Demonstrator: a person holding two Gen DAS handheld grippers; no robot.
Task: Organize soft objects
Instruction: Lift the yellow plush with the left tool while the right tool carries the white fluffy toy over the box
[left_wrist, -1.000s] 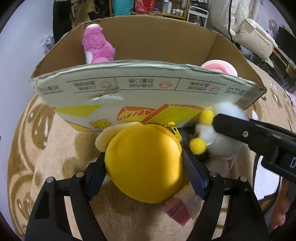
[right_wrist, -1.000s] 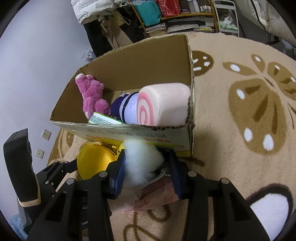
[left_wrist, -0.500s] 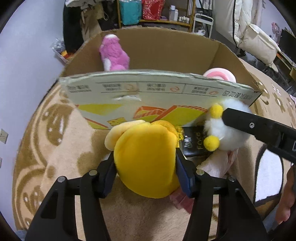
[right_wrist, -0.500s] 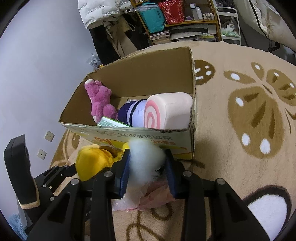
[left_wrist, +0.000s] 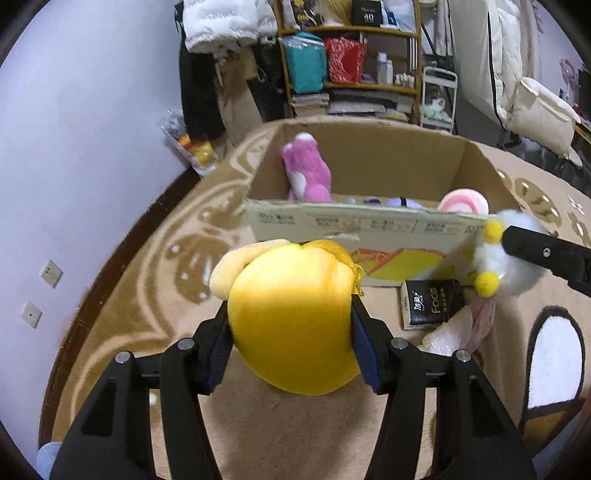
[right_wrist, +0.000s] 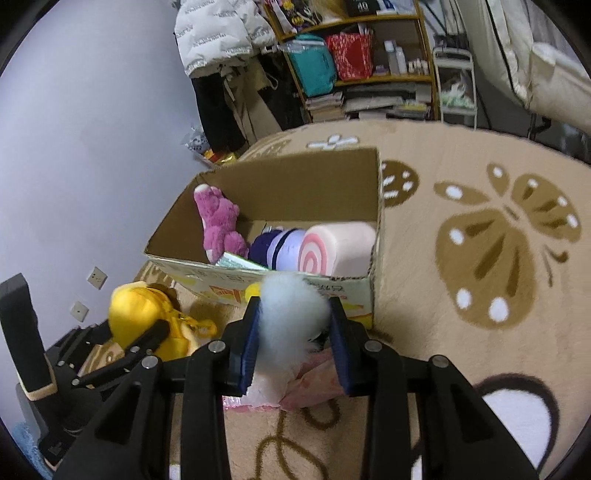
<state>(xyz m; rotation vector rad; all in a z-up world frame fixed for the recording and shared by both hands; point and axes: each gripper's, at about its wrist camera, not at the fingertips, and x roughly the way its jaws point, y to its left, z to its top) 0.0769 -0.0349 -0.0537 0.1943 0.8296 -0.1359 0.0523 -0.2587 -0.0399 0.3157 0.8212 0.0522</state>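
A round yellow plush toy (left_wrist: 293, 321) is clamped between the left tongs (left_wrist: 291, 345), held above a tan patterned rug (left_wrist: 147, 280). Just to its right, the right tongs (right_wrist: 293, 334) grip a fluffy white plush toy (right_wrist: 291, 314) with yellow pom-poms. Both toys hang in front of an open cardboard box (right_wrist: 295, 184) containing a pink plush bear (right_wrist: 218, 225), a purple plush and a pink swirl-roll cushion (right_wrist: 336, 247). A black tissue pack (left_wrist: 432, 302) lies on the rug by the box.

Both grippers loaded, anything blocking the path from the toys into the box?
Only the cardboard box's near wall: the yellow plush in the left gripper and the white fluffy toy in the right gripper sit in front of it and must clear its top edge. Floor space shows behind the purple toy.
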